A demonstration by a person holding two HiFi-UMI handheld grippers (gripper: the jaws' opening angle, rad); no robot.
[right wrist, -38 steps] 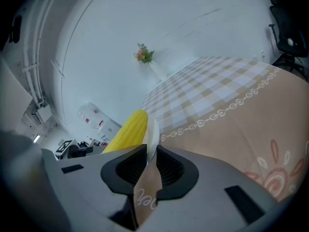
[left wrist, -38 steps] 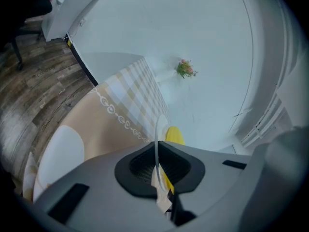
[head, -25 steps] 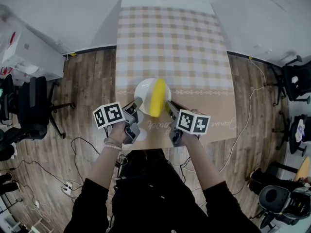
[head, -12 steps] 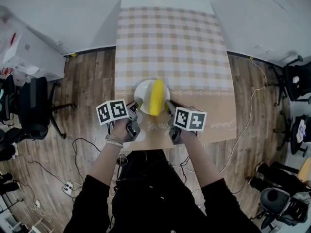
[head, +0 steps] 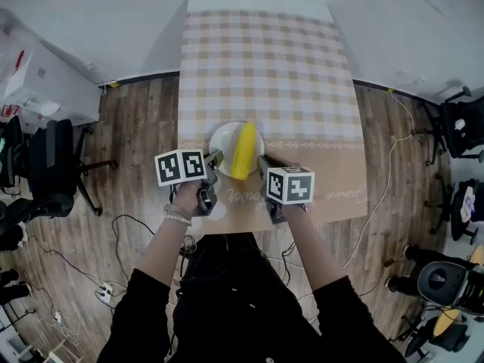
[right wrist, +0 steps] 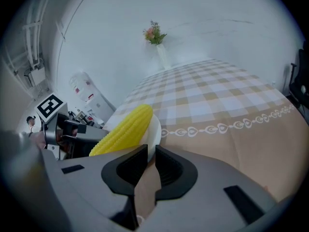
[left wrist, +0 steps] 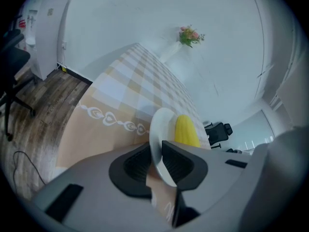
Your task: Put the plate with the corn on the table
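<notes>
Where one table [head: 265, 66] stands, one plate [head: 221, 142] carries one corn [head: 243, 151].

**A:** Support?

**B:** Long table [head: 336, 176], far end against the wall. A checked cloth [head: 265, 66] covers it. The near part is a tan border with a heart band [head: 318, 144] and some script.

**A:** What's on it?

**B:** White plate [head: 219, 144], near end, a bit left of centre, lying across the heart band. It looks down on the cloth, but I can't confirm it rests flat.

**A:** Anything else?

**B:** Vase [right wrist: 162, 58] with flowers, upright, at the middle of the far end, well apart from the plate.
</notes>
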